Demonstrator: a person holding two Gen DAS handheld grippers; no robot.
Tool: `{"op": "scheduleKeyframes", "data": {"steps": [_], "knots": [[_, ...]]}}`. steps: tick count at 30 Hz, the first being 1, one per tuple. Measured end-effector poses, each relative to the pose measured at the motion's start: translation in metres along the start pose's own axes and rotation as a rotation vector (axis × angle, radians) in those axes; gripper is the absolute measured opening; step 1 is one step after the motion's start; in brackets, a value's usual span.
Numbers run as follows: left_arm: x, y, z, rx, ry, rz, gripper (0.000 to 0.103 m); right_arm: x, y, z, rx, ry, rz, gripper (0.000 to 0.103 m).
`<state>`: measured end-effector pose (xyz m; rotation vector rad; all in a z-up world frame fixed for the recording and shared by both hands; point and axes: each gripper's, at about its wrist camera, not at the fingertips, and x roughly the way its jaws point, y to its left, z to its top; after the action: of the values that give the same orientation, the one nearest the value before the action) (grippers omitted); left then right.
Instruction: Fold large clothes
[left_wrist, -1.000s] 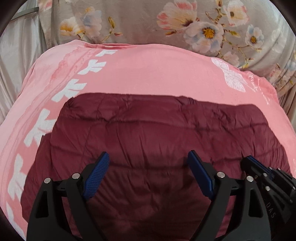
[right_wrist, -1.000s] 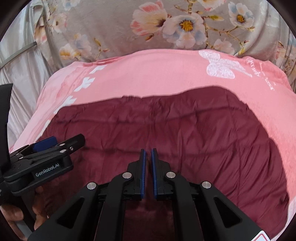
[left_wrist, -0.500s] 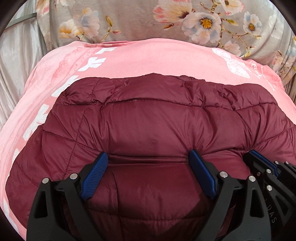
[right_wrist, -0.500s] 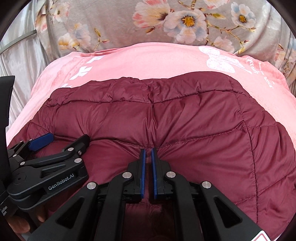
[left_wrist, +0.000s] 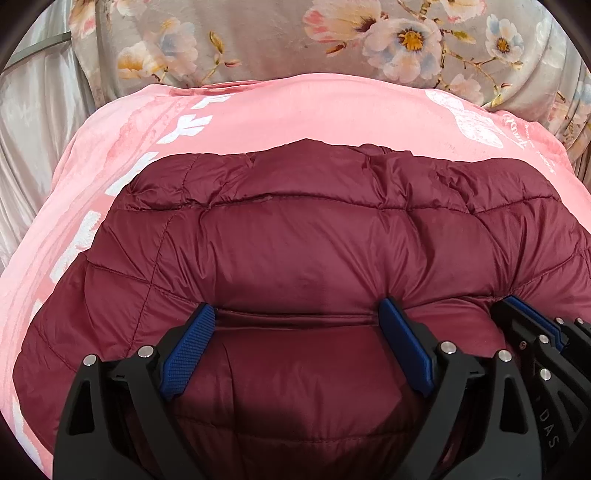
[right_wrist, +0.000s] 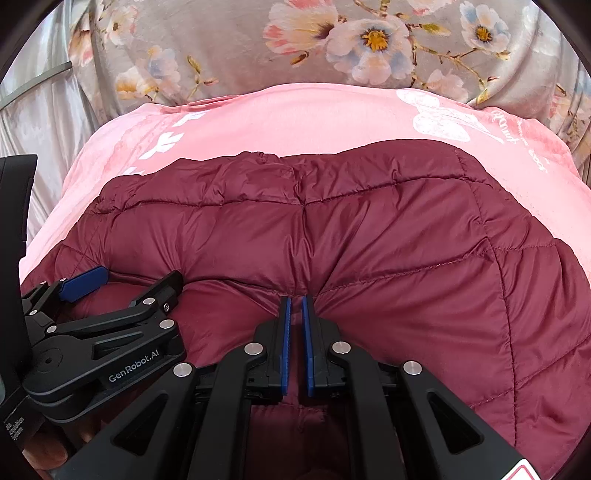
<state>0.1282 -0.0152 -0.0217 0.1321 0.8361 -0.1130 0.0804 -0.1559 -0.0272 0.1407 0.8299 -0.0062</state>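
Note:
A maroon quilted puffer jacket (left_wrist: 303, 240) (right_wrist: 369, 229) lies on a pink blanket and fills both views. My left gripper (left_wrist: 297, 312) stands wide open, its blue pads on either side of a fold edge of the jacket without squeezing it. From the right wrist view the left gripper (right_wrist: 129, 282) sits low at the left on the jacket. My right gripper (right_wrist: 296, 301) is shut on a pinch of jacket fabric, which puckers at the tips. At the left view's right edge, the right gripper (left_wrist: 524, 310) lies close beside the left one.
The pink blanket (left_wrist: 314, 110) (right_wrist: 295, 118) with white prints spreads beyond the jacket. Behind it is grey floral cloth (left_wrist: 258, 37), and silvery cloth (left_wrist: 33, 110) hangs at the left. A hand (right_wrist: 48, 450) holds the left gripper at the bottom left.
Both grippers have sunk toward the jacket. The fabric, dull and flat before, now bulges up puffy in front of the fingers. The left jaws stayed wide and the right stayed shut.

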Motion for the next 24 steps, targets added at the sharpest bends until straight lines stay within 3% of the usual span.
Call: {"op": "scheduleKeyframes", "data": {"steps": [6, 8, 11, 17, 24], "knots": [[-0.007, 0.016, -0.002, -0.062, -0.023, -0.08, 0.088, -0.002, -0.001, 0.001, 0.006, 0.0, 0.001, 0.006], [-0.018, 0.03, -0.007, -0.115, -0.019, -0.1, 0.088, -0.012, 0.0, 0.001, 0.002, 0.013, -0.025, 0.014], [-0.049, 0.065, -0.022, -0.219, -0.022, -0.173, 0.088, -0.047, 0.015, -0.005, -0.017, 0.002, 0.047, 0.015], [-0.088, 0.151, -0.065, -0.434, 0.001, -0.166, 0.093, -0.063, 0.043, -0.032, -0.072, 0.029, 0.106, 0.015], [-0.07, 0.198, -0.099, -0.676, 0.093, -0.195, 0.093, -0.052, 0.052, -0.051, -0.093, 0.024, 0.058, 0.015]]}}
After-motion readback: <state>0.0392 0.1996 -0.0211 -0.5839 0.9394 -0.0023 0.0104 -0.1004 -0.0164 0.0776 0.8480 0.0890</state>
